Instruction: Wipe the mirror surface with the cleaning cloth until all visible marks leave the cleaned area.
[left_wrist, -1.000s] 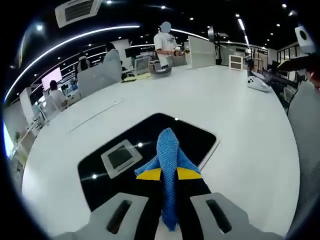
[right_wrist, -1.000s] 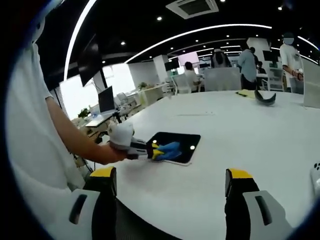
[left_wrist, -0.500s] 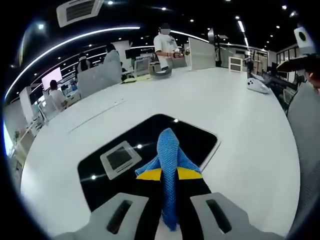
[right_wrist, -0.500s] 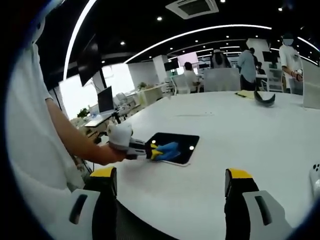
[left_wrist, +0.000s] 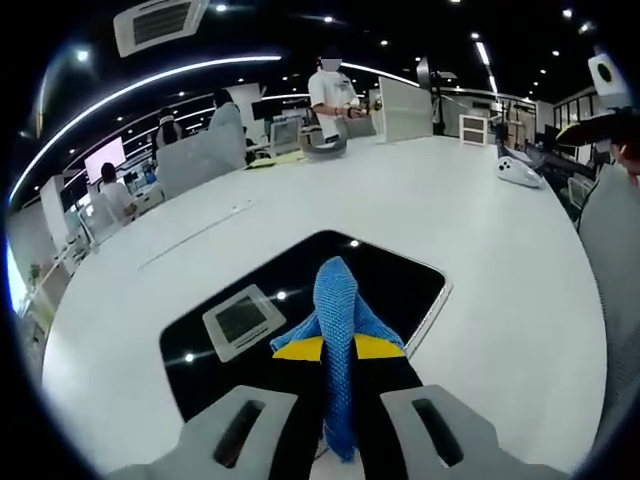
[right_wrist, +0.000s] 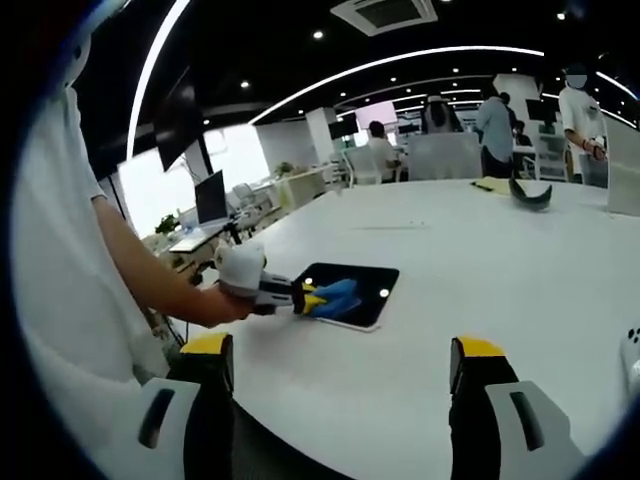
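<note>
In the left gripper view, the left hand-held gripper (left_wrist: 338, 352) has its jaws closed on a folded blue cleaning cloth (left_wrist: 338, 300), whose free end lies on the near part of the mirror (left_wrist: 400, 275). The mirror is a dark, rounded rectangle lying flat on the white bench (left_wrist: 480, 230), reflecting ceiling lights. In the right gripper view, the right hand-held gripper (right_wrist: 340, 365) has its jaws spread wide with nothing between them, above the bench well apart from the mirror. Beyond, a dark curved object (right_wrist: 528, 194) rests far across the bench, where people (right_wrist: 495, 125) stand.
</note>
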